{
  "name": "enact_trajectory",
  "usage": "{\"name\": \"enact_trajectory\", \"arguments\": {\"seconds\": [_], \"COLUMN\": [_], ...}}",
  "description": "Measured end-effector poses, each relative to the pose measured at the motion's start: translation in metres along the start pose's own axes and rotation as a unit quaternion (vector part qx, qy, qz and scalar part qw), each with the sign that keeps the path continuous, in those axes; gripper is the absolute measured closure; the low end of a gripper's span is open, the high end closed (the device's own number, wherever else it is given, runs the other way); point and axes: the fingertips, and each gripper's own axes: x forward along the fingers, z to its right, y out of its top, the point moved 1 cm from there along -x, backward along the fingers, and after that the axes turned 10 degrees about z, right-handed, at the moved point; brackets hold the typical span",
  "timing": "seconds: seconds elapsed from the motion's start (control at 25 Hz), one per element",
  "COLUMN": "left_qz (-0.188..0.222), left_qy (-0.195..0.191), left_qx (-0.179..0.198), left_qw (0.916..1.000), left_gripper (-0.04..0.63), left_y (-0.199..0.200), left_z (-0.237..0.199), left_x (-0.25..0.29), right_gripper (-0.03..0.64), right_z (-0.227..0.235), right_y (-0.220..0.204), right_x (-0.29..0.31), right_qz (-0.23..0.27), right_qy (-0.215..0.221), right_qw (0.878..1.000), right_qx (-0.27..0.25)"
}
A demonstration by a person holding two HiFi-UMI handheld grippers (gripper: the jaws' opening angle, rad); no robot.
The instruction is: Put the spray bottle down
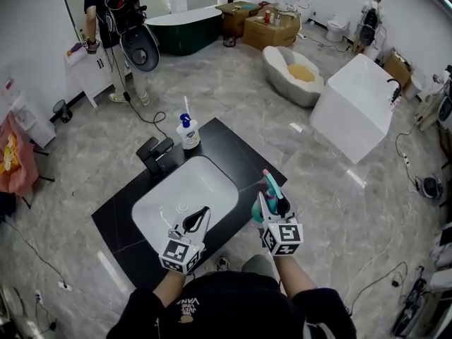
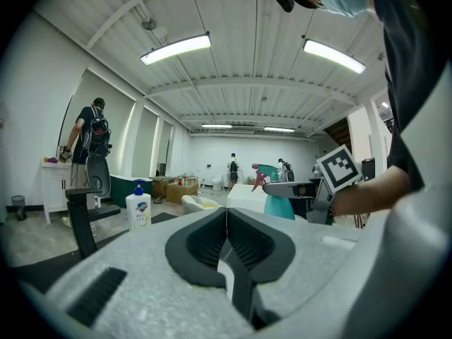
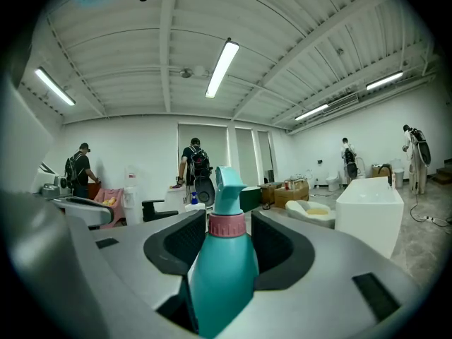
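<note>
A teal spray bottle [image 1: 269, 188] with a pink collar stands upright between the jaws of my right gripper [image 1: 272, 203], which is shut on its body [image 3: 222, 260]. It hangs over the right edge of the black counter [image 1: 233, 150], to the right of the white sink [image 1: 152, 210]. My left gripper [image 1: 200, 217] hovers over the sink's near edge with its pads [image 2: 209, 242] pressed together and nothing between them. In the left gripper view the spray bottle [image 2: 277, 202] shows at the right in the other gripper.
A black faucet [image 1: 154, 154] and a white soap pump bottle [image 1: 188, 133] stand at the counter's far side. Beyond it are a white tub [image 1: 357, 104], an oval basin [image 1: 296, 73], a dark green tub [image 1: 185, 27], boxes [image 1: 265, 23] and a person [image 1: 113, 20].
</note>
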Motion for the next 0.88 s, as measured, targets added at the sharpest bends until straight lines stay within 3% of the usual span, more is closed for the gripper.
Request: {"name": "enact_trajectory", "arguments": {"seconds": [0.28, 0.88], "left_qz": [-0.014, -0.032], "left_qy": [0.029, 0.152], "left_qx": [-0.016, -0.030], "left_qw": [0.9994, 0.9875], "left_gripper": [0.577, 0.577], "left_y": [-0.014, -0.036], "left_z": [-0.019, -0.040], "left_x": [0.010, 0.039], "right_gripper": [0.410, 0.410], "right_z": [0.002, 0.021], "right_y": [-0.011, -0.052], "right_x": [0.047, 0.166], "right_qz": [-0.007, -0.036], "right_qy": [0.042, 0.143], "right_qw": [0.999, 0.989], "right_qx": [-0.015, -0.027]}}
